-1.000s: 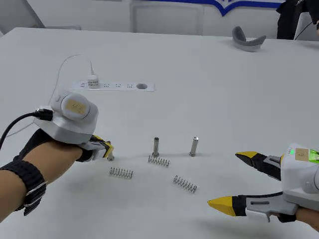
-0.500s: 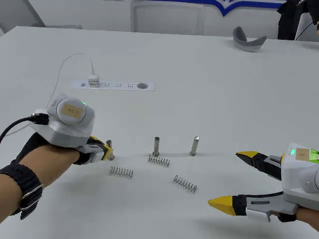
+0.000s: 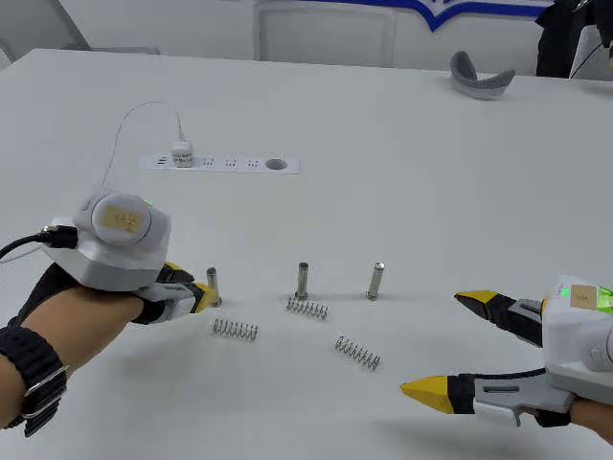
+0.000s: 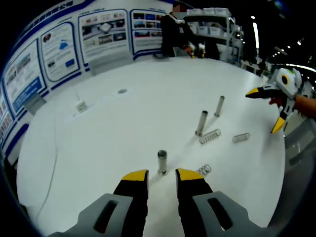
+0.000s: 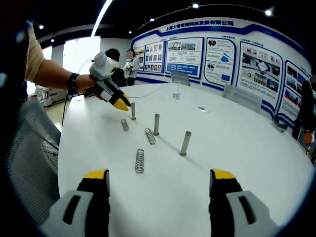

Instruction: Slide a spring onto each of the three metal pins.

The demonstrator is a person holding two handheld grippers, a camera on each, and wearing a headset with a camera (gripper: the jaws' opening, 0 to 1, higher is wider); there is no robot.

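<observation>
Pins (image 3: 303, 280) upright, springs (image 3: 235, 330) lying flat.

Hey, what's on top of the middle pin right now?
Nothing: the middle pin stands bare, its top uncovered. A spring lies flat on the table by its foot, not threaded on. Nothing hides the pin.

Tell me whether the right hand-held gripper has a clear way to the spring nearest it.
Probably yes: the right hand-held gripper stands open, and only bare table lies between it and that spring.
</observation>
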